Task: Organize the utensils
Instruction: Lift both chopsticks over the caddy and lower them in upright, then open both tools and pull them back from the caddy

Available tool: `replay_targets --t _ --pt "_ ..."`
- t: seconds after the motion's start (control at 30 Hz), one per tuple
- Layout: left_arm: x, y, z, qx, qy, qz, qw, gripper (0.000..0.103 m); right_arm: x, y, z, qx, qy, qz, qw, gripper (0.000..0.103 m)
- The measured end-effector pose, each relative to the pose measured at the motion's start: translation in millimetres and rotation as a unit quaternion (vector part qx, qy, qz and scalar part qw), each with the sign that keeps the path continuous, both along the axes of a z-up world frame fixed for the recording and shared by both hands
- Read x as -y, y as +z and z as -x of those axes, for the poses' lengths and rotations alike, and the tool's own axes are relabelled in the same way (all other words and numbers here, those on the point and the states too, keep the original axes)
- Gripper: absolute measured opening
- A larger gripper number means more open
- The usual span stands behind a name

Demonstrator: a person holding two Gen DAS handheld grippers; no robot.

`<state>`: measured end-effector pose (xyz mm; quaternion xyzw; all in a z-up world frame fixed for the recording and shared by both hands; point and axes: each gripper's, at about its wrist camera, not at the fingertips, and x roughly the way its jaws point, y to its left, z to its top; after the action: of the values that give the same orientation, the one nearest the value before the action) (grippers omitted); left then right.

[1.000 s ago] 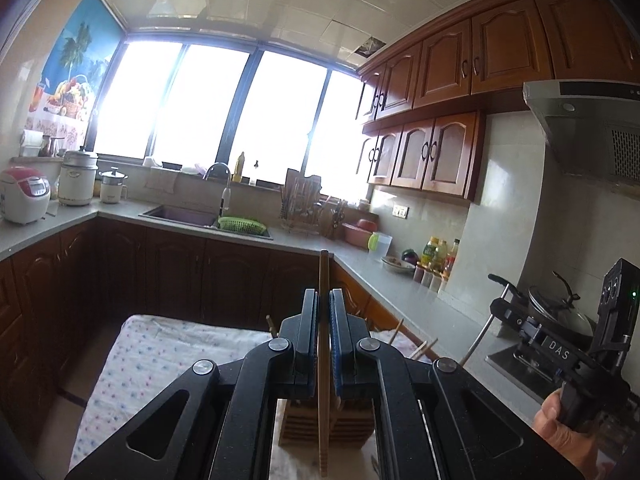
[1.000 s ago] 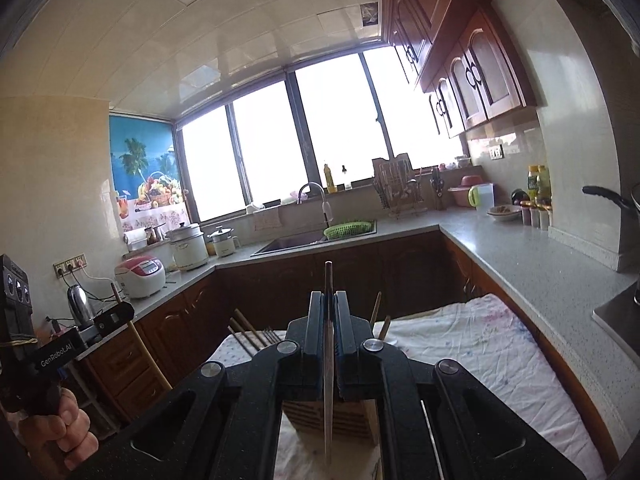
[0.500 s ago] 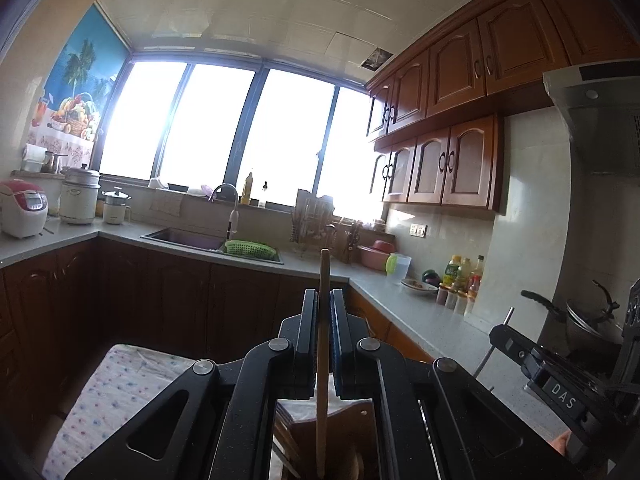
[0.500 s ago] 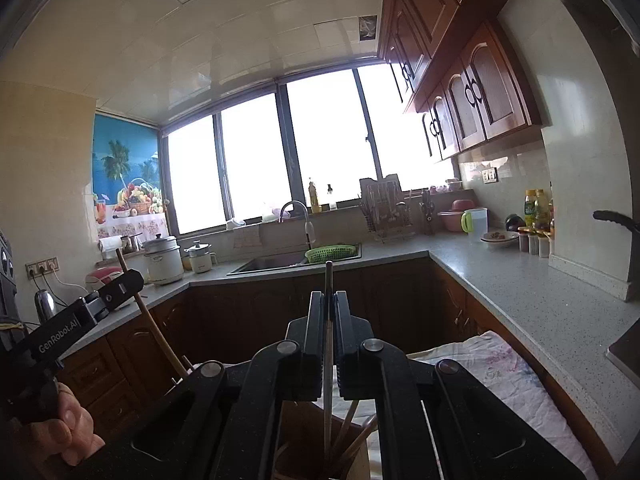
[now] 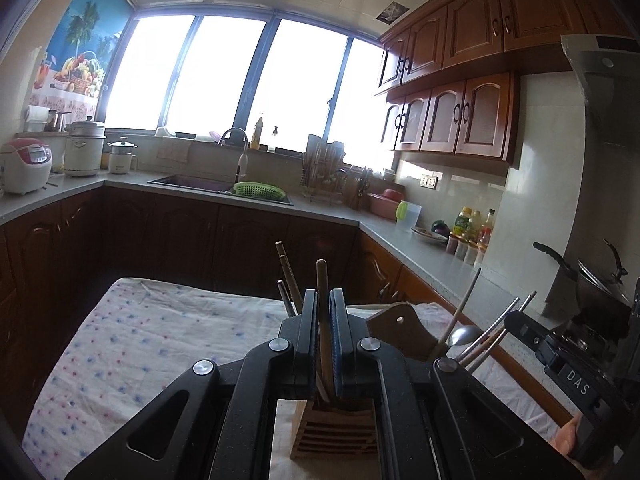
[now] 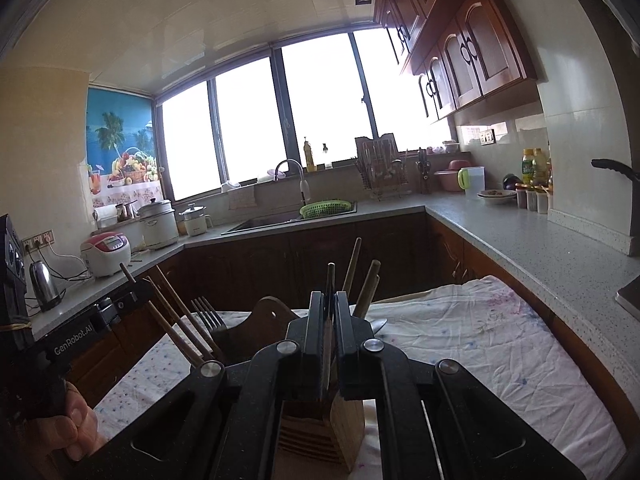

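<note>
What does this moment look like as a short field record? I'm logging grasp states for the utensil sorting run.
left gripper: shut on a wooden chopstick, upright
right gripper: shut on a dark thin utensil, upright
wooden holder: below both grippers, slatted front, on the dotted cloth
already in holder: chopsticks, fork, spoon
release: not yet done
</note>
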<state>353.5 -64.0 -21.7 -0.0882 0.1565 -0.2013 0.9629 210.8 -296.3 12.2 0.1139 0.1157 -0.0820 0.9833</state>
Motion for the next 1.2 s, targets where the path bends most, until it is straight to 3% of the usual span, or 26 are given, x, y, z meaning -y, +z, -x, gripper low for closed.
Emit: replay_targets --t 0.23,0.53,0.6,0.67,0.73,0.8,0.87,0.93,0.97,1.1,1.2 --pt "-5 20 0 -0.006 -0.002 -0.002 1.0 0.004 4 0 2 -0.009 0.0 -0.004 1.0 0.005" --pt "-18 15 6 -0.015 0.001 0.003 0.9999 0.004 7 2 -1 -0.018 0.004 -0.014 1.0 0.01" --pt "-21 20 11 -0.013 0.001 0.008 0.9999 0.009 8 4 1 -0.017 0.003 -0.014 1.0 0.01" --pt "-27 22 22 -0.006 0.007 0.016 0.9998 0.029 9 6 4 -0.015 0.002 -0.016 1.0 0.015" --pt "-33 23 36 0.007 0.014 0.021 0.9997 0.04 10 9 10 -0.009 0.002 -0.023 1.0 0.037" --pt "-40 23 51 0.014 0.02 0.02 0.9995 0.05 13 14 19 0.0 0.003 -0.032 0.999 0.048" --pt "-47 20 66 0.018 0.035 0.021 0.999 0.074 14 17 30 0.01 0.001 -0.036 0.999 0.061" --pt "-55 15 82 0.018 0.043 0.024 0.9986 0.084 14 18 42 0.019 0.002 -0.045 0.999 0.078" --pt "-57 11 89 0.014 0.044 0.023 0.9987 0.09 14 17 48 0.023 0.002 -0.048 0.999 0.081" --pt "-63 -2 120 -0.004 0.051 0.017 0.9985 0.099 9 10 71 0.023 0.002 -0.056 0.998 0.094" --pt "-67 -12 142 -0.022 0.055 0.014 0.9982 0.101 4 -2 87 0.013 0.006 -0.069 0.998 0.097"
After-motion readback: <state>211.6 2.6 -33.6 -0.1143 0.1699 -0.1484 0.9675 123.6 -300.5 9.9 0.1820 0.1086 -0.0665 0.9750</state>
